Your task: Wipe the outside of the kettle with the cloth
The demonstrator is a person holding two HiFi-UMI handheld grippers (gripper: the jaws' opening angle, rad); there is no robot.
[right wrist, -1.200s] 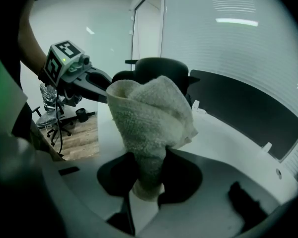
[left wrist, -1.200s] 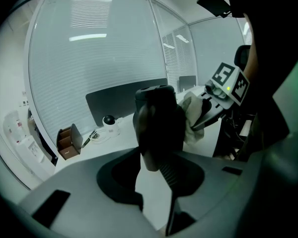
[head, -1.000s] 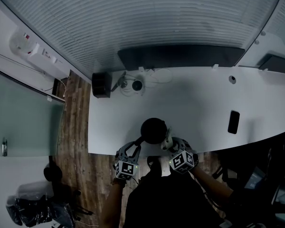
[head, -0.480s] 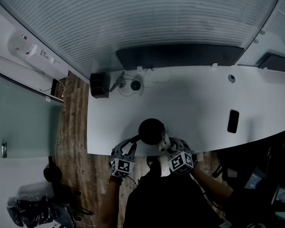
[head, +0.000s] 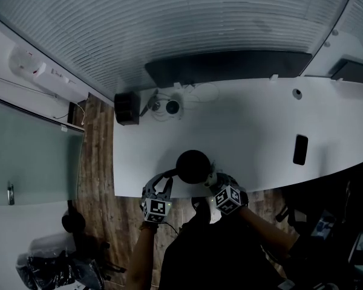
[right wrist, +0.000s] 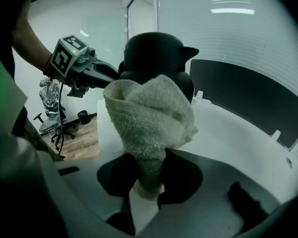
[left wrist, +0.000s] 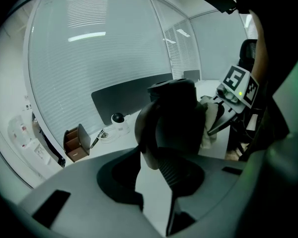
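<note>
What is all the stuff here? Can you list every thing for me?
kettle: one, black, near edge of the table
cloth: one, off-white, bunched up in front of the kettle
table: one, white, curved
phone: one, black, flat on the table's right part
desk organiser: one, dark, table's far left corner
round device: one, white and black, with cables, beside the organiser
panel: one, black, along the table's far edge
floor: wood, left of the table
left gripper: grey, closed on the kettle's handle
right gripper: grey, closed on the cloth
</note>
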